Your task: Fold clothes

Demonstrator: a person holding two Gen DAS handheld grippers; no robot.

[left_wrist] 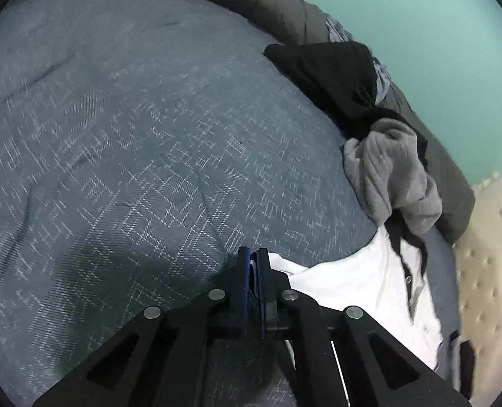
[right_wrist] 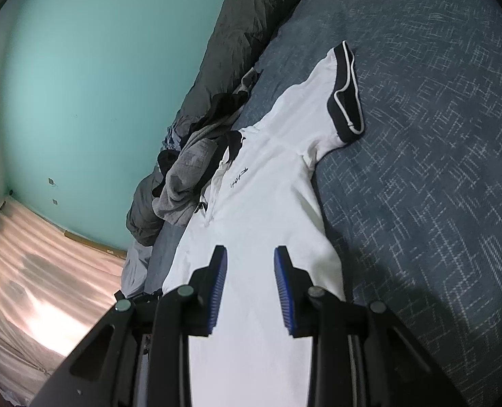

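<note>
Both grippers work over a bed covered in a blue-grey patterned bedspread (right_wrist: 437, 176). Left gripper (left_wrist: 253, 257) has its blue pads drawn nearly together, and something white and blue sits between them. The white polo shirt (right_wrist: 267, 196) begins right at its tip, so it probably pinches an edge of that shirt, though the fold of cloth inside the pads is too cramped to name with certainty. Right gripper (right_wrist: 251, 264) hangs above the lower body of the shirt with its jaws spread wide and nothing between them.

Seen from the right wrist, the shirt lies spread face up on the bedspread, its collar end toward the wall-side edge of the bed. One black-cuffed sleeve (right_wrist: 347, 95) reaches out flat toward the middle of the bed. The far side of the shirt is partly hidden under a grey ribbed garment (left_wrist: 390, 183), which is bunched together with a black garment (left_wrist: 332, 78) along that edge, against a rumpled olive quilt (right_wrist: 247, 27).

A pinch at the edge would suit holding the fabric taut or lifting one side across. The open right gripper looks placed either to take a second hold or to have just let go of one; the shirt's flat spread fits either.
</note>
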